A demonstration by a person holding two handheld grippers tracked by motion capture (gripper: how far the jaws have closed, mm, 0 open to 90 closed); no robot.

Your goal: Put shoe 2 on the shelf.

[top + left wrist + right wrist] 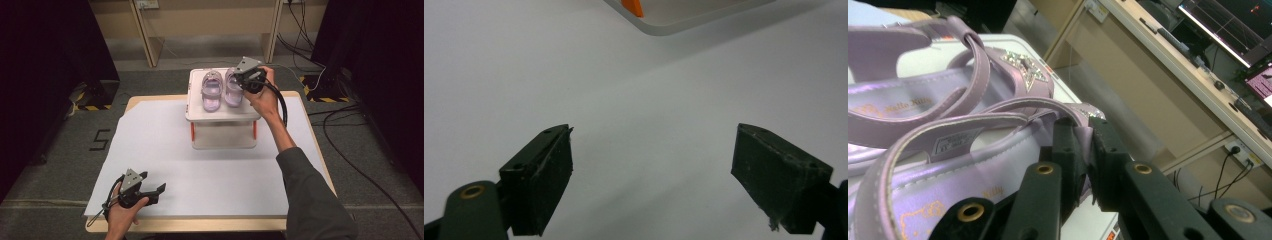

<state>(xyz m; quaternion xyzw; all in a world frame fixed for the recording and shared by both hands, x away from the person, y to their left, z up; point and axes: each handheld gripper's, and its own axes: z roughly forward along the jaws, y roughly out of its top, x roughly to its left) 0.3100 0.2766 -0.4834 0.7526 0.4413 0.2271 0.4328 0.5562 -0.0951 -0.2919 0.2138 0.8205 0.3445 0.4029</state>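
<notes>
The right tool [243,80] is reaching over the far side of the table [210,185], where a small white stand [222,117] with orange legs is sitting. Two lilac sandals are lying side by side on top of the stand, toes pointing away from the person. The right tool is pinching the right sandal [232,90] with its jaws pressed together on the edge of a strap [1048,106], as the right gripper view is showing close up; a glittery star [1024,65] is decorating the other sandal's strap beyond it. The left sandal [212,91] is resting just beside the held one, untouched by either tool. The left tool [152,192] is hanging low over the near left part of the table, well apart from the stand, with its jaws spread wide and nothing between them; its pads [546,182] are facing bare white surface.
</notes>
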